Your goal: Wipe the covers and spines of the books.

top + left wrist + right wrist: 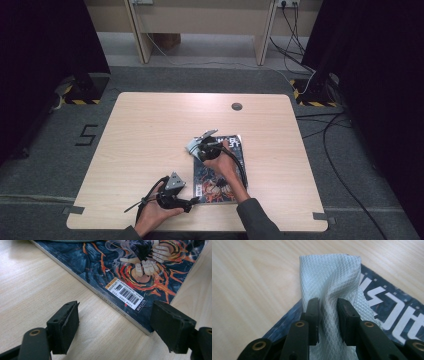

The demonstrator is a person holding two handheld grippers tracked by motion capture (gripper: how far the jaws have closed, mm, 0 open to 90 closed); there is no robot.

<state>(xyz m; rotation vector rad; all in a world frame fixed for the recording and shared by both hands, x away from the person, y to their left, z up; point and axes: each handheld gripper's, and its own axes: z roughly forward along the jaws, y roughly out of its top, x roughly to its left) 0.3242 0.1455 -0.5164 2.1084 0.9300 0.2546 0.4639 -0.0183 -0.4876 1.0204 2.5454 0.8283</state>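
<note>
A comic magazine (220, 175) with a dark blue and orange cover lies flat on the wooden table (150, 135), right of centre near the front. My right gripper (328, 315) is shut on a white textured cloth (329, 277), pressing it on the magazine's (392, 312) top left corner; from above the right gripper (202, 145) sits over that corner. Low beside the magazine's (130, 272) near left corner, by its barcode label (126, 293), my left gripper (113, 325) stands open with nothing between its pads; in the high view the left gripper (189, 201) is at the front edge.
A round cable grommet (237, 106) sits near the table's far edge. Black curtains flank both sides, cables (320, 130) trail over the floor at right, and a pale wooden bench (200, 20) stands beyond the table.
</note>
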